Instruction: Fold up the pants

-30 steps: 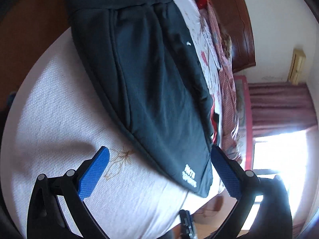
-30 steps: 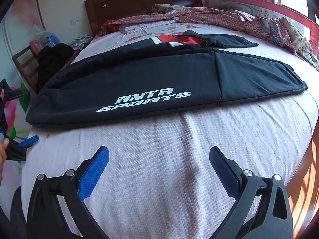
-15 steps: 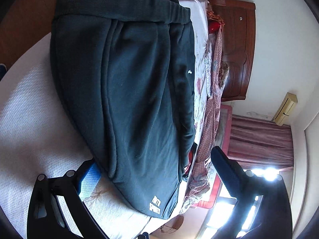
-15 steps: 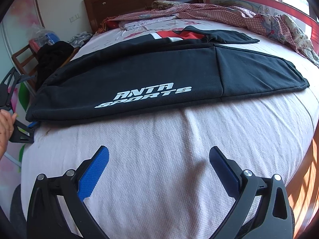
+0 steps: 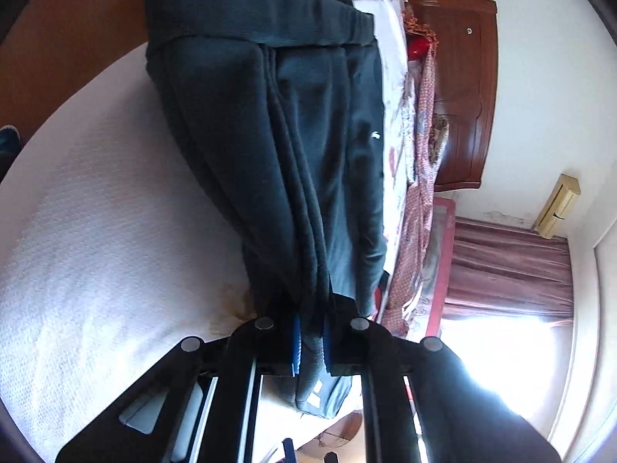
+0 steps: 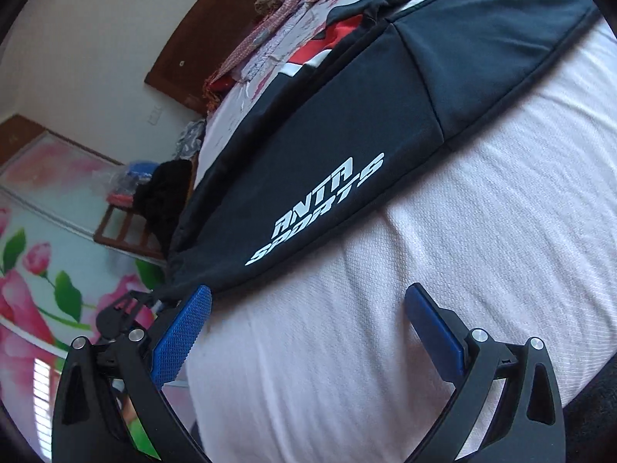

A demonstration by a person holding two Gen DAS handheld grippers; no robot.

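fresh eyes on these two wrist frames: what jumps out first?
First, the black pants lying across the white bed, with a big white ANTA SPORTS print facing the right wrist camera. Next, the left gripper, shut on the pants' leg end at the bed's edge, the fabric bunched between its blue pads. The right gripper is open over bare sheet, in front of the print.

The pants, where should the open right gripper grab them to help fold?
Probably the near bottom hem of the pants, close to the corner the left gripper already pinches. That edge lies flat on the bed facing the right gripper, so slide in low from the front, one finger underneath.
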